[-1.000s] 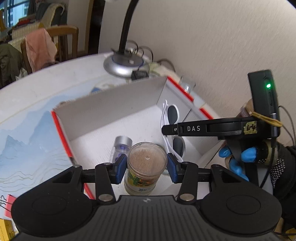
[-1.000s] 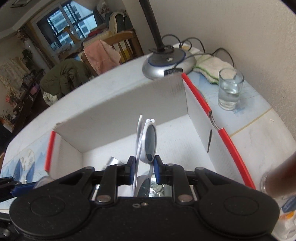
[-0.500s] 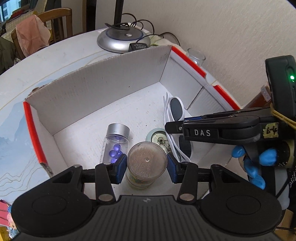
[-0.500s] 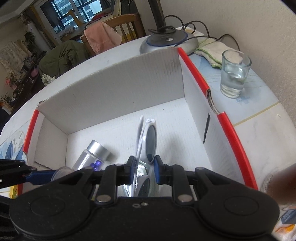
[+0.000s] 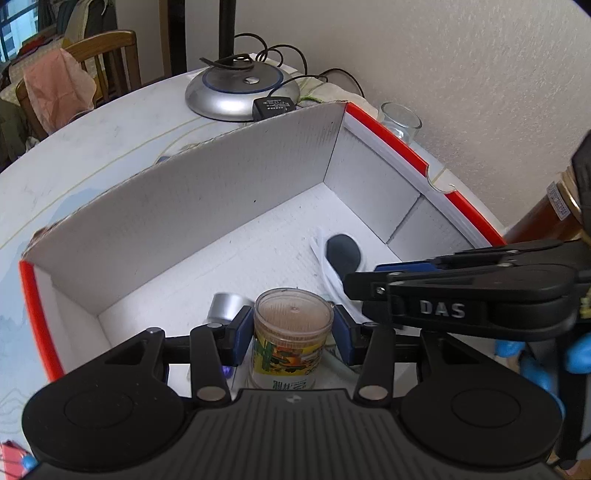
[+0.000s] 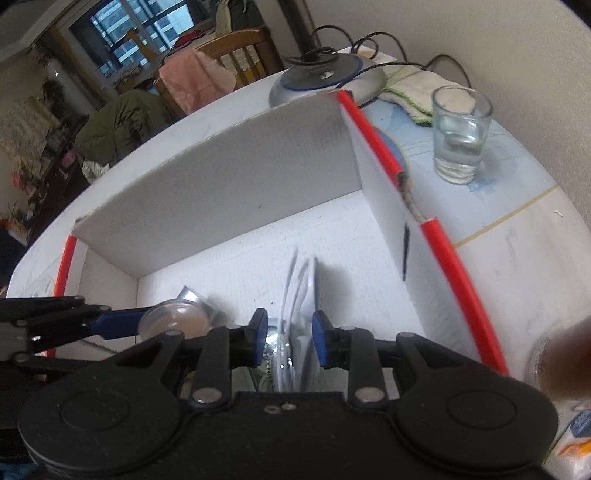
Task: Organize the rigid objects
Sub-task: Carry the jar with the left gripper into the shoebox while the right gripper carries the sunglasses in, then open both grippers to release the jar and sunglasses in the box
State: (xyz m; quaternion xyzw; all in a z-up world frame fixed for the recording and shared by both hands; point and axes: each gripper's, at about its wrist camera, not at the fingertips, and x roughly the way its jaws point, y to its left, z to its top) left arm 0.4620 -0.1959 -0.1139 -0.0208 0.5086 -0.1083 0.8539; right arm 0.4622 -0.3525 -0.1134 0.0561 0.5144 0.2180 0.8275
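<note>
From my left wrist camera I see the left gripper [image 5: 293, 334] clenched on the clear-lidded jar [image 5: 291, 336], upright between its fingers [image 5: 240, 334], low inside the white box [image 5: 229, 192]. Only this view shows the dark lens of the sunglasses [image 5: 341, 254], lying ahead and right of those fingers on the box floor, partly under the right gripper [image 5: 369, 284], which crosses in from the right. My right wrist camera shows that gripper [image 6: 290, 338] has just been opening: the blurred white sunglasses [image 6: 301, 291] sit between its fingers [image 6: 321, 339] with gaps either side, released. Left of them I see the jar's lid [image 6: 173, 319] and a silver-capped bottle [image 6: 190, 295] behind it. Beyond the red-edged box wall stand a glass of water [image 6: 460, 134], a cloth [image 6: 413, 88] and a lamp base [image 6: 325, 79] on the pale desk [image 6: 517, 251]. Farther off are a chair [image 6: 236, 55] and a window [image 6: 136, 33].
</note>
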